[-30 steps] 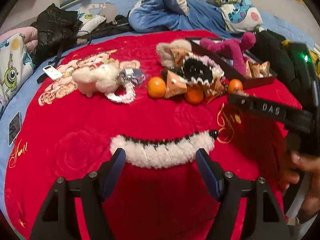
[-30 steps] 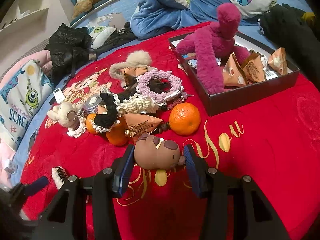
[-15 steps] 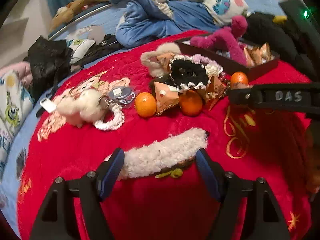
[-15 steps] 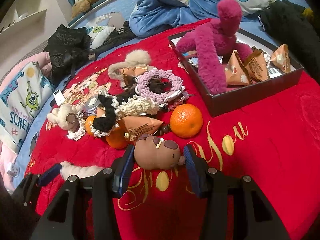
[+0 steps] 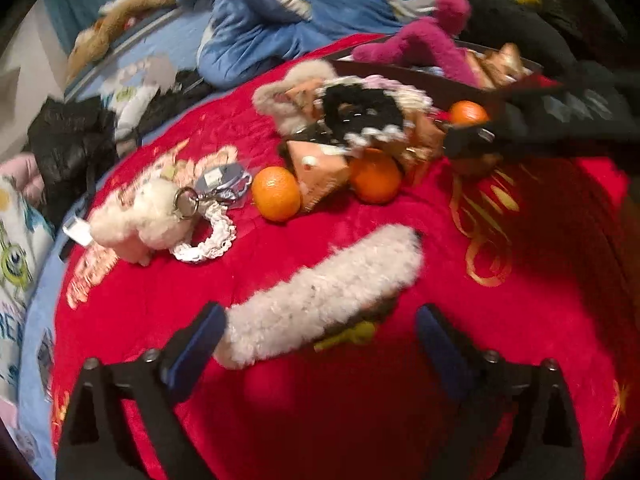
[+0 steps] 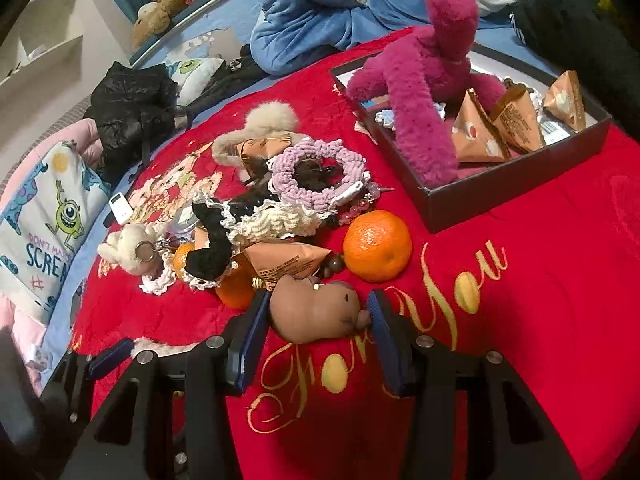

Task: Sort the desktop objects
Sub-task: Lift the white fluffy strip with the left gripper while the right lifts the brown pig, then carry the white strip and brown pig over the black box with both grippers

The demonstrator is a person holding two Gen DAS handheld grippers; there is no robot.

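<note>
My left gripper (image 5: 320,340) is open around a white fluffy headband (image 5: 320,300) that lies tilted on the red blanket (image 5: 360,420); its left end touches the left finger. My right gripper (image 6: 316,328) is shut on a brown plush toy (image 6: 316,312), held just above the blanket in front of the pile. The right gripper also shows at the right in the left wrist view (image 5: 520,132). A dark box (image 6: 520,172) at the far right holds a magenta plush (image 6: 420,92) and orange snack packets (image 6: 516,120).
A pile of scrunchies (image 6: 316,172), snack packets (image 6: 280,260) and oranges (image 6: 376,246) lies mid-blanket. A white plush keychain (image 5: 152,216) and another orange (image 5: 276,194) lie left. Blue bedding, a black jacket (image 6: 132,108) and pillows surround the blanket.
The left gripper has swung left and closer, and the headband now lies tilted between its fingers with its underside showing. The right gripper has moved slightly forward with the brown plush.
</note>
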